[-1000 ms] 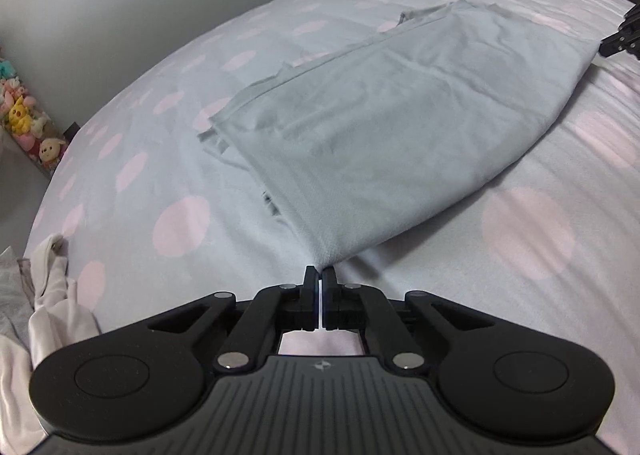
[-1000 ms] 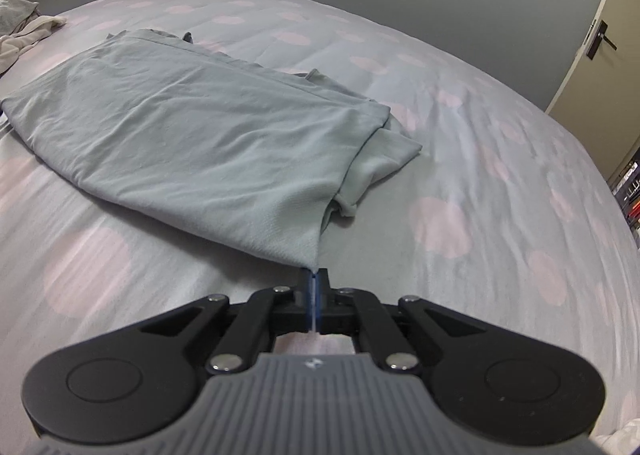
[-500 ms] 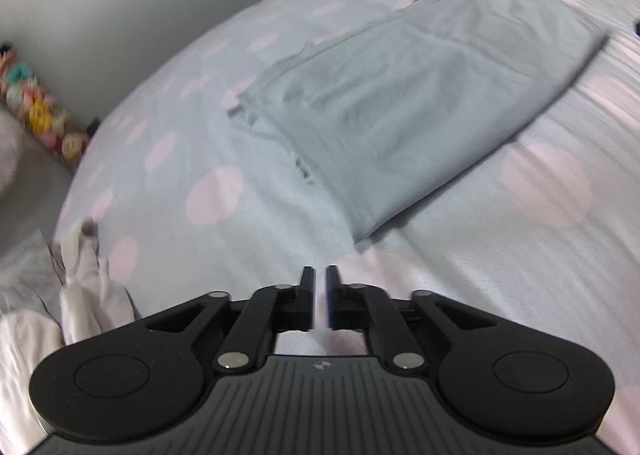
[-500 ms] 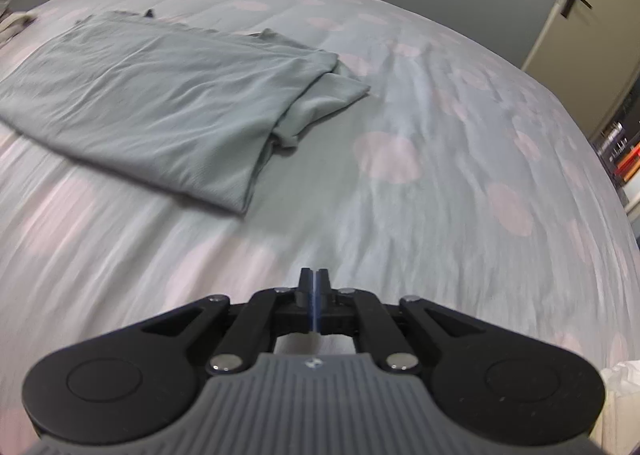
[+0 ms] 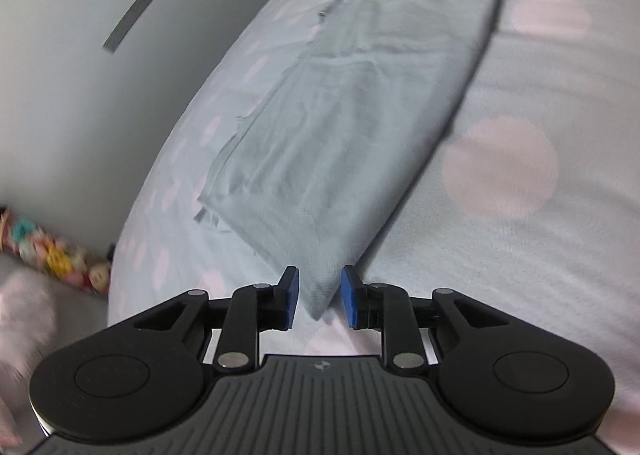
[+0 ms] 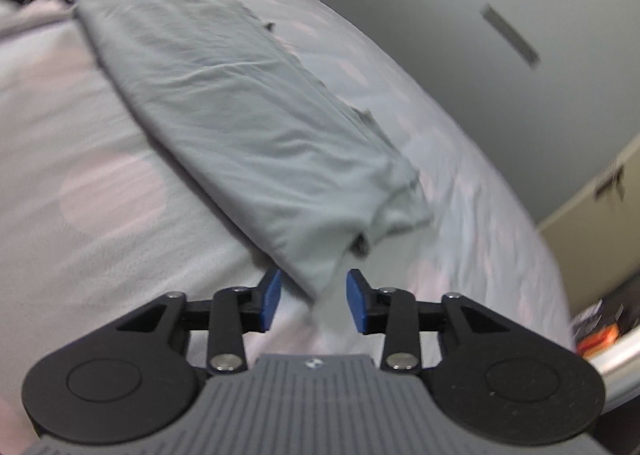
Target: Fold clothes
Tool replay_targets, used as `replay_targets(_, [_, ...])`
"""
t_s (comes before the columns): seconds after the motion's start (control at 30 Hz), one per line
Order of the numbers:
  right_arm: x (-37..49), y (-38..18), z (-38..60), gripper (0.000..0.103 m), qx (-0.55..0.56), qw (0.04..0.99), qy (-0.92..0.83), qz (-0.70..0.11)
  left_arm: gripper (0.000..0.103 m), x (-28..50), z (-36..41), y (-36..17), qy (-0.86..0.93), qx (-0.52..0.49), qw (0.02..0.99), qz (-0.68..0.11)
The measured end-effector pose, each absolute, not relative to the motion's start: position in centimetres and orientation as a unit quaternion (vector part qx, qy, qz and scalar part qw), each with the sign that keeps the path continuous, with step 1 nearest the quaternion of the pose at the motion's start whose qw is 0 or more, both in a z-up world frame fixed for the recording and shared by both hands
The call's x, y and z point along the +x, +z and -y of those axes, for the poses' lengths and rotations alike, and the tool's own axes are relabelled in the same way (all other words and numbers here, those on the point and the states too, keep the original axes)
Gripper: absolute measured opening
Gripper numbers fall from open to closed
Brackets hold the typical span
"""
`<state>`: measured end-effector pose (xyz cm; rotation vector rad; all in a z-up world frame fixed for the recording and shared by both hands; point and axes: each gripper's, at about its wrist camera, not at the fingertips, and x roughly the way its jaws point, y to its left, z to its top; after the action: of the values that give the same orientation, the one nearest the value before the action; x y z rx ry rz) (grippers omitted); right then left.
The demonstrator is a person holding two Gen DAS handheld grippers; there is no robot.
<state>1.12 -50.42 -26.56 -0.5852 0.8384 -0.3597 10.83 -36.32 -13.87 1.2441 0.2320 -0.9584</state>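
A grey-blue garment [image 5: 352,127] lies folded into a long strip on the polka-dot bed sheet [image 5: 520,215]. In the left wrist view one near corner of it sits between the blue pads of my left gripper [image 5: 319,301], which is open around it. In the right wrist view the same garment [image 6: 248,135] stretches away to the upper left, with a loose sleeve bunched at its right end. My right gripper [image 6: 314,305] is also open, its pads on either side of the other near corner. Neither gripper pinches the cloth.
A grey wall [image 5: 80,55] runs along the far side of the bed. Plush toys [image 5: 52,255] lie on the floor at the left. Pale clothes [image 5: 20,319] blur at the lower left. A door [image 6: 592,191] and shelves [image 6: 600,327] stand at the right.
Both grippers let go of the garment's corners, pulled back, then came in again at its near corners. Both went from shut to open.
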Motion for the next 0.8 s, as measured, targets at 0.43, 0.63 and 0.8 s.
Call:
replay_targets(0.43, [3.7, -31.0, 49.2, 0.024, -0.435, 0.791, -0.145, -0.405, 0.021, 11.0, 38.7, -18.6, -0.373, 0.631, 0.680, -0.007])
replay_targets(0.63, [4.0, -29.5, 49.4, 0.005, -0.428, 0.795, -0.160, -0.399, 0.004, 11.4, 38.9, -16.9, -0.389, 0.606, 0.693, -0.022])
replay_targets(0.8, [3.9, -26.1, 49.7, 0.003, -0.412, 0.804, -0.162, -0.397, 0.003, 11.7, 38.7, -13.3, -0.403, 0.598, 0.692, -0.021])
